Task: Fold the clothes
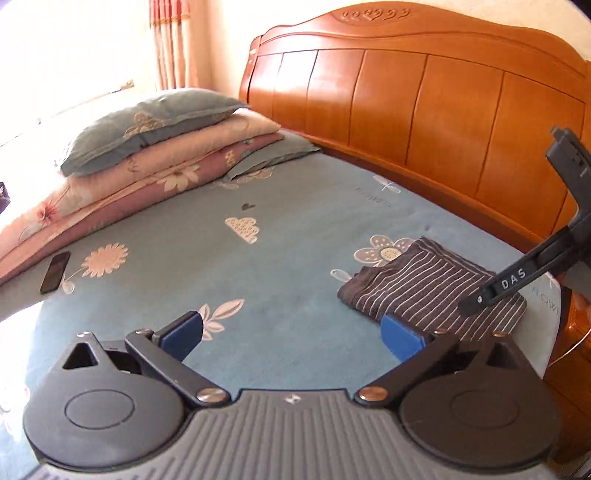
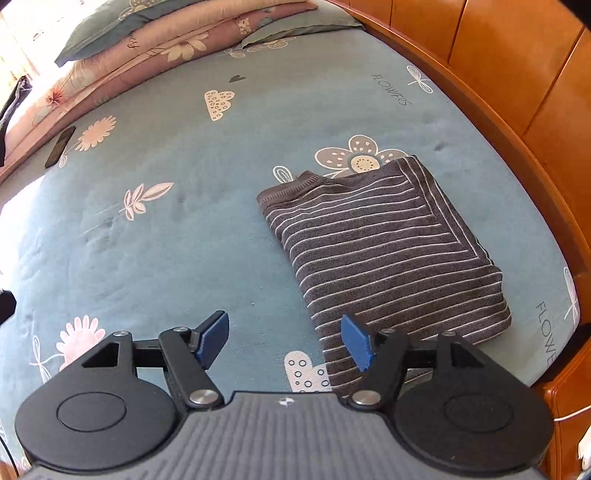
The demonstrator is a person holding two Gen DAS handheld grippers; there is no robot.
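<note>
- Striped sweater [image 2: 380, 254] lies folded into a compact rectangle on the blue floral sheet [image 2: 184, 240], near the wooden headboard [image 2: 517, 92] — by the look of it, a finished fold set aside.
- Left gripper [image 1: 291, 332] hangs above the sheet, fingers spread wide, nothing between them.
- Right gripper [image 2: 284, 339] — fingers apart, empty, over the sweater's near edge.
- Open sheet stretches leftward; phone [image 2: 60, 146] and stacked pillows [image 2: 166, 33] sit well apart.

I see a blue-grey floral bedsheet [image 2: 177, 236] below a carved orange wooden headboard [image 1: 424, 110], a stack of blue and pink flowered pillows [image 1: 147, 147], and a black phone [image 1: 55, 272] beside them.
</note>
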